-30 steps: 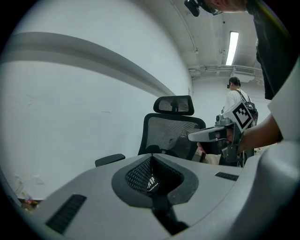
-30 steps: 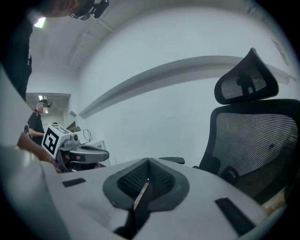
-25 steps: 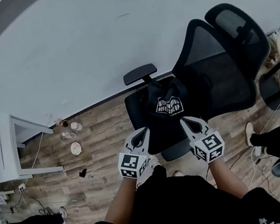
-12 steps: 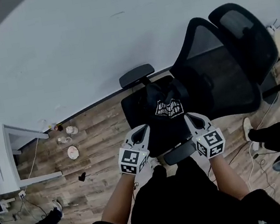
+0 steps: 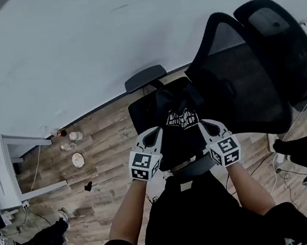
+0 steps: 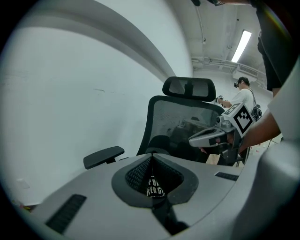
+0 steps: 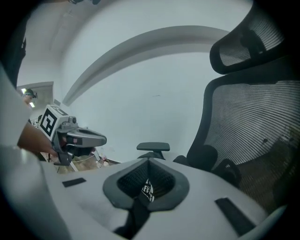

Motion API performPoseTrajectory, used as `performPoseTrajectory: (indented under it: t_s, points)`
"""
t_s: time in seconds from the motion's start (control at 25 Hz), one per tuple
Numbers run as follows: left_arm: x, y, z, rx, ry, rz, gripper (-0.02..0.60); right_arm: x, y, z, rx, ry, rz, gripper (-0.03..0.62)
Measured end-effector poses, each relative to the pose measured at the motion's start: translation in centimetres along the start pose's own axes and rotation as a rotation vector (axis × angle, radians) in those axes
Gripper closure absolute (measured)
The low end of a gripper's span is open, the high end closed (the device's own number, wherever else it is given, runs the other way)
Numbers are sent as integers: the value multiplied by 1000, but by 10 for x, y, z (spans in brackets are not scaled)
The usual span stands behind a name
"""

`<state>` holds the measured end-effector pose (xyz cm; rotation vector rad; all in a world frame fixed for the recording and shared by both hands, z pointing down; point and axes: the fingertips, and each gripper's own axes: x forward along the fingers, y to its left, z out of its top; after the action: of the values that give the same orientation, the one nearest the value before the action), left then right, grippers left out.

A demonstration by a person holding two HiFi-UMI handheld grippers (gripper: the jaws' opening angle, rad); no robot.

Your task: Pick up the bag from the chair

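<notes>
A black bag (image 5: 180,117) with white print sits on the seat of a black mesh office chair (image 5: 244,76). My left gripper (image 5: 155,131) is at the bag's left side and my right gripper (image 5: 203,122) at its right side, both close to it over the seat's front edge. Both are shut with their tips together and hold nothing. In the left gripper view the bag's print (image 6: 154,186) shows through the hole behind the closed tips (image 6: 151,157), with the right gripper (image 6: 213,136) beyond. The right gripper view shows the same print (image 7: 147,190) and the left gripper (image 7: 79,138).
The chair's armrest (image 5: 145,79) juts out at the left, close to the white wall. A white shelf unit (image 5: 22,168) and small items (image 5: 77,159) stand on the wood floor at left. Someone's shoes (image 5: 302,150) are at right. A person in white (image 6: 243,96) stands far behind.
Both grippers have moved forward toward the chair and now flank the bag. The chair and bag look nearer in the head view.
</notes>
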<state>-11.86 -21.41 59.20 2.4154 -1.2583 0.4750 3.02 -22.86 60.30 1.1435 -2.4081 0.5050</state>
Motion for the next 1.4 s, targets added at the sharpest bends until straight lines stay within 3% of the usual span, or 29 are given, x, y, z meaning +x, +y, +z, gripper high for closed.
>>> performPoseTrajectory:
  t_s: [0.16, 0.36, 0.44, 0.48, 0.56, 0.68, 1.0, 1.16, 1.4]
  points:
    - [31, 12, -9, 1, 52, 24, 560, 14, -21, -13, 2, 48, 5, 572]
    - [58, 41, -17, -57, 46, 146, 558, 34, -45, -30, 5, 96, 16, 571]
    - [68, 44, -24, -71, 57, 146, 548, 43, -53, -37, 15, 120, 23, 527]
    - [74, 45, -29, -76, 69, 141, 490, 48, -57, -41, 22, 133, 24, 446]
    - [85, 49, -39, -94, 97, 129, 309, 59, -66, -49, 50, 152, 22, 328]
    - [102, 58, -56, -127, 147, 103, 239, 78, -79, -62, 108, 171, 29, 245]
    - [148, 70, -85, -155, 277, -13, 213, 123, -95, -93, 186, 262, 100, 168]
    - [172, 66, -102, -164, 343, -77, 206, 141, -101, -96, 186, 299, 126, 160]
    - [193, 63, -107, -200, 370, -101, 209, 160, -105, -103, 175, 350, 162, 163]
